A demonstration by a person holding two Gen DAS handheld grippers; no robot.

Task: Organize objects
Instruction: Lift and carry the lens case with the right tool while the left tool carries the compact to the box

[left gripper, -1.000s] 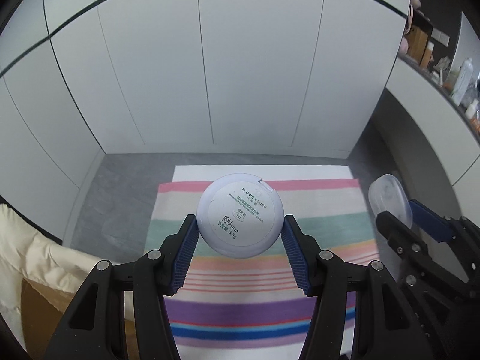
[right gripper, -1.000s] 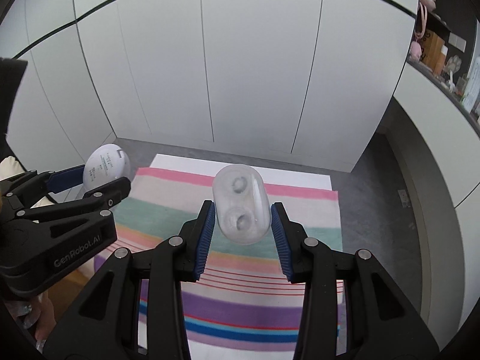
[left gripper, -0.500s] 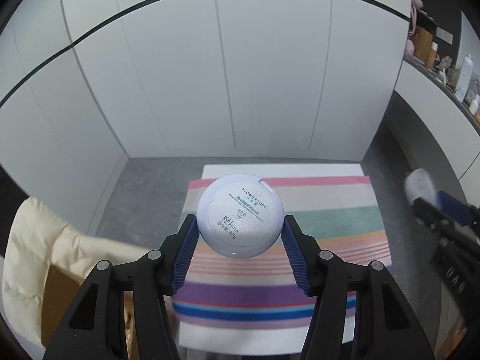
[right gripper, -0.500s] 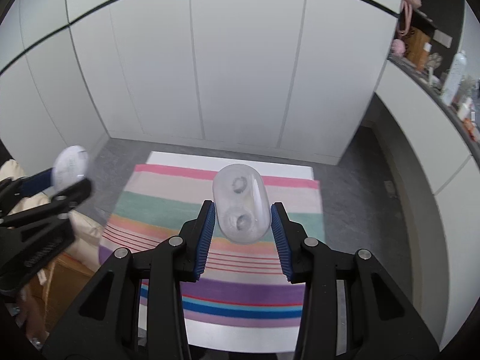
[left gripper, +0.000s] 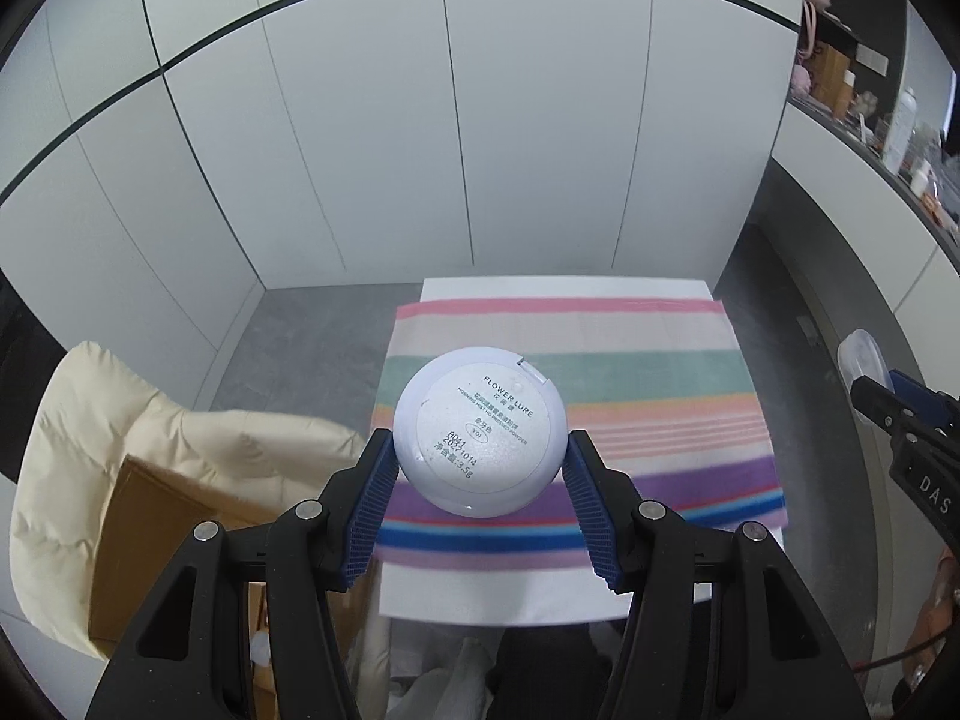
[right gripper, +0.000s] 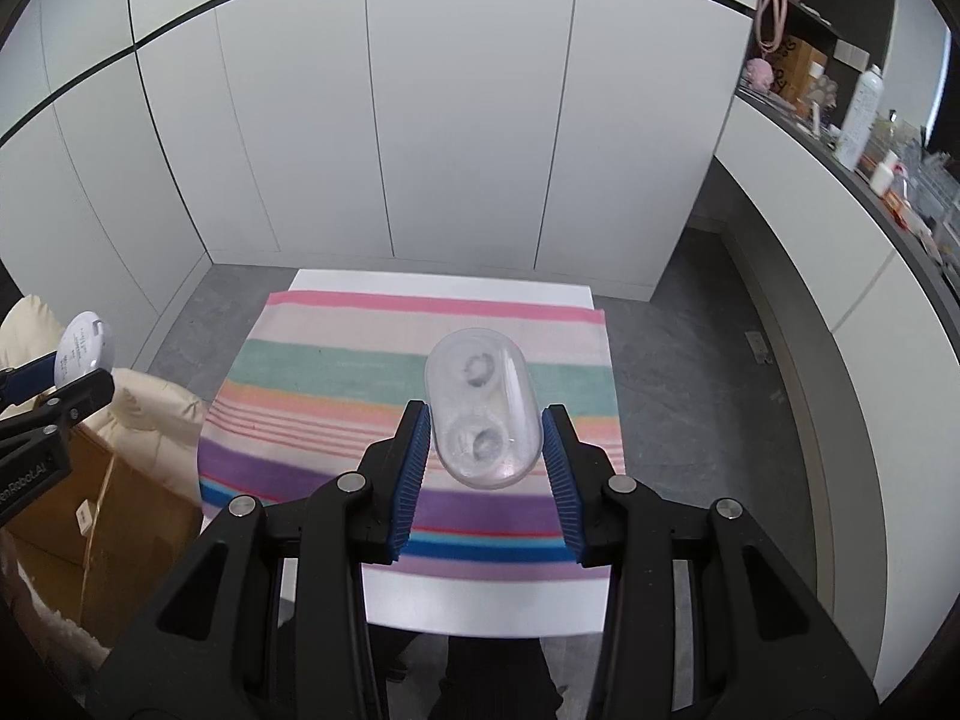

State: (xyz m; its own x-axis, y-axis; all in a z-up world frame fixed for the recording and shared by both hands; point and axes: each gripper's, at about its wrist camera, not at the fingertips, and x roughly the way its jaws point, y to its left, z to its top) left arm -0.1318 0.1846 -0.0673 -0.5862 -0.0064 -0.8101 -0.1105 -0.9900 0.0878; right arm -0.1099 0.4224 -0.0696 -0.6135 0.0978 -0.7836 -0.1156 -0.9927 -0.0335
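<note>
So the round white powder compact [left gripper: 480, 431], label side up reading FLOWER LURE, sits pinched between the blue ribbed pads of the left gripper [left gripper: 480, 456], jaws closed about halfway onto its rim. Over on the right gripper [right gripper: 485, 450], the jaws clamp a clear contact lens case [right gripper: 480, 417] the same way, long axis pointing forward. Both hang in the air above a striped towel [right gripper: 336, 372] spread on a white table [right gripper: 480, 600]. Left of the jaws there's a cardboard box [right gripper: 90, 516] with a cream puffer jacket [left gripper: 90, 450] draped on it.
</note>
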